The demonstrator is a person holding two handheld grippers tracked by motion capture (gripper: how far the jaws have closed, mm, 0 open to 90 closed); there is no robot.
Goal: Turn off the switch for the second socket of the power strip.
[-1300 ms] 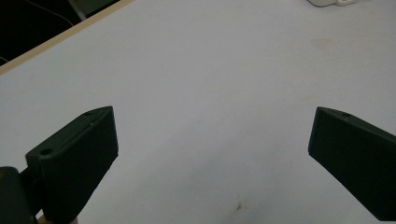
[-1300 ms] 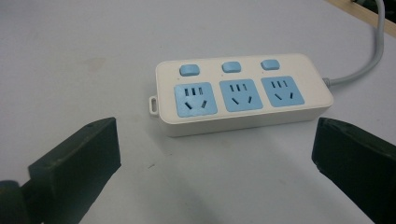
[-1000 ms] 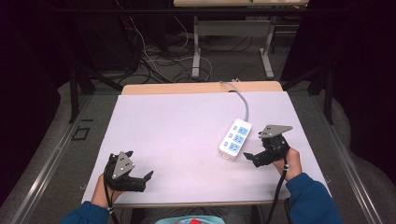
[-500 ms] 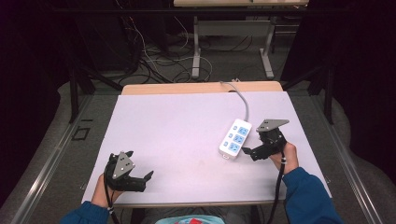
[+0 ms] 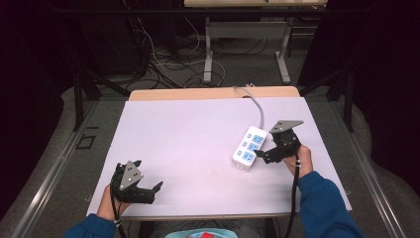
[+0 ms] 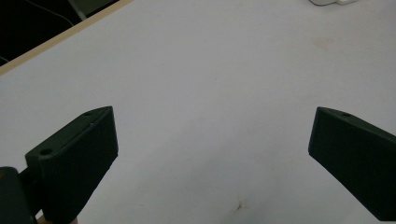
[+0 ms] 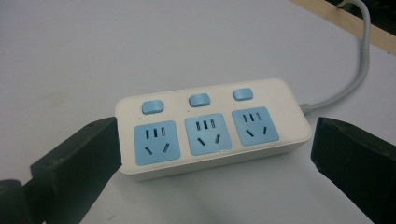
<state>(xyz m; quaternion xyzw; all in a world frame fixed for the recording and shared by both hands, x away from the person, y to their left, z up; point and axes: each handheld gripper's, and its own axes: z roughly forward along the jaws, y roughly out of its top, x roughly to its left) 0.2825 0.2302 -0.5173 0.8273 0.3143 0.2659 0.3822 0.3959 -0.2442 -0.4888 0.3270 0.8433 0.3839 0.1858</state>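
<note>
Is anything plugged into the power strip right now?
No. All three blue sockets of the power strip show bare slots; its own cord trails off the table.

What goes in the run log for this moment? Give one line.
right gripper: open, jaws astride power strip | left gripper: open, idle over table | strip: flat, not gripped

The power strip (image 5: pixel 249 148) lies on the worktop (image 5: pixel 198 134) toward its right edge, its cord (image 5: pixel 254 101) running to the far edge. The right tongs (image 5: pixel 260 153) sit just beside it; the left tongs (image 5: pixel 153 191) rest near the near-left corner.
</note>
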